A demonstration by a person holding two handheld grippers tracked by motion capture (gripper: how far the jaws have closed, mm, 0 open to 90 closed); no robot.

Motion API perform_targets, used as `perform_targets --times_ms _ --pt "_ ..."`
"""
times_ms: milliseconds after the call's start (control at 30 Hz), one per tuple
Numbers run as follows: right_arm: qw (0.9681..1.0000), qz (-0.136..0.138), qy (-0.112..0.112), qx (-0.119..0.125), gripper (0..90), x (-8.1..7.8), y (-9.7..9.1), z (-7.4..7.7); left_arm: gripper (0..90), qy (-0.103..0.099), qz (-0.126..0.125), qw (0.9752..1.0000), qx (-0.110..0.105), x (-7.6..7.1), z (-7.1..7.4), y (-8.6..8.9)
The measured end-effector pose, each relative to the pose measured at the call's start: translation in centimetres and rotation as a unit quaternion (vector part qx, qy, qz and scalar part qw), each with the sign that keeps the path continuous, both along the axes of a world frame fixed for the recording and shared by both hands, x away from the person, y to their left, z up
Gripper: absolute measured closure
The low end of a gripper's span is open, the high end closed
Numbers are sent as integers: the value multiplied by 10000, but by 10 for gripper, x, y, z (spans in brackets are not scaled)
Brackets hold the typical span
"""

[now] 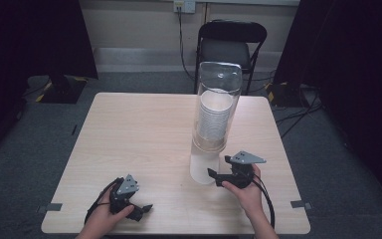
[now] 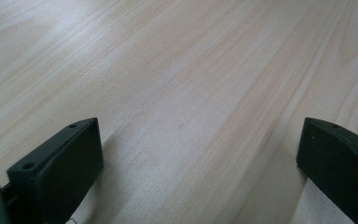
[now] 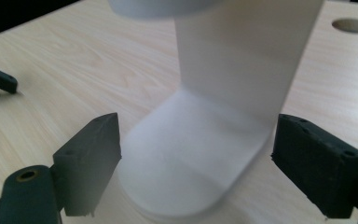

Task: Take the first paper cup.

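Between the right gripper's (image 3: 193, 172) half-closed jaws we logged the cup dispenser's white stand (image 3: 191, 158), clamped at its base seemingly to steady the tall tube (image 1: 217, 104), while our left gripper (image 1: 138, 208) rested wide open, empty, on the table (image 2: 177, 70).

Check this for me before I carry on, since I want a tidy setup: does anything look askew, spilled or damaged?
Nothing stands out. The cup dispenser stands upright on the table, its stack of white cups sits straight in the clear tube, and nothing is spilled. The right gripper is at its white base; the left gripper rests open on bare wood.
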State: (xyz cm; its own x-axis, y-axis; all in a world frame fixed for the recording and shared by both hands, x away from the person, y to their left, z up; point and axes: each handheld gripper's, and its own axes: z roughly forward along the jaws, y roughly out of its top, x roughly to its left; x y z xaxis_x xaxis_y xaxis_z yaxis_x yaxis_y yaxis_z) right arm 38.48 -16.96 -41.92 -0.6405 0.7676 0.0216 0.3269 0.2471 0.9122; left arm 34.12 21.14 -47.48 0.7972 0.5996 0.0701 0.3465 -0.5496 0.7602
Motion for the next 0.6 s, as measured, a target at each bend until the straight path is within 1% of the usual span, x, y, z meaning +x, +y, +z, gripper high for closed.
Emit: perform_targets --times_ms 67,100,133,167,200,233,267,300,400,433,467,500,533,600 --pt "10000 30 -39 47 151 0 2 2 0 4 0 10000 0 0 0 0" --pt "9997 57 -154 157 153 1 5 6 0 9 4 10000 63 0 1 0" --pt "9995 71 -224 207 160 1 7 9 0 9 4 10000 63 0 1 0" --pt "9995 71 -224 207 160 1 7 9 0 15 13 10000 -26 0 0 0" --pt "9992 67 -319 231 161 2 9 15 0 18 12 10000 -20 0 0 0" --pt "9992 67 -319 231 161 2 9 15 0 18 11 10000 -17 0 0 0" --pt "9989 92 -318 332 161 3 11 20 0 19 9 10000 -16 0 0 0" --pt "9986 126 -356 383 161 4 12 21 0 19 15 10000 48 0 1 0" --pt "9983 128 -414 402 161 5 13 24 0 32 16 10000 42 0 1 0" --pt "9981 129 -471 383 161 5 15 27 0 25 9 10000 52 0 1 0" --pt "9981 129 -471 383 161 5 15 27 0 28 13 10000 48 0 1 0" --pt "9973 130 -543 477 169 5 15 29 0 23 10 10000 50 0 1 0" --pt "9973 130 -543 477 169 5 15 29 0 23 10 10000 50 0 1 0" --pt "9967 122 -570 567 168 7 15 29 0 20 6 10000 57 0 1 0"
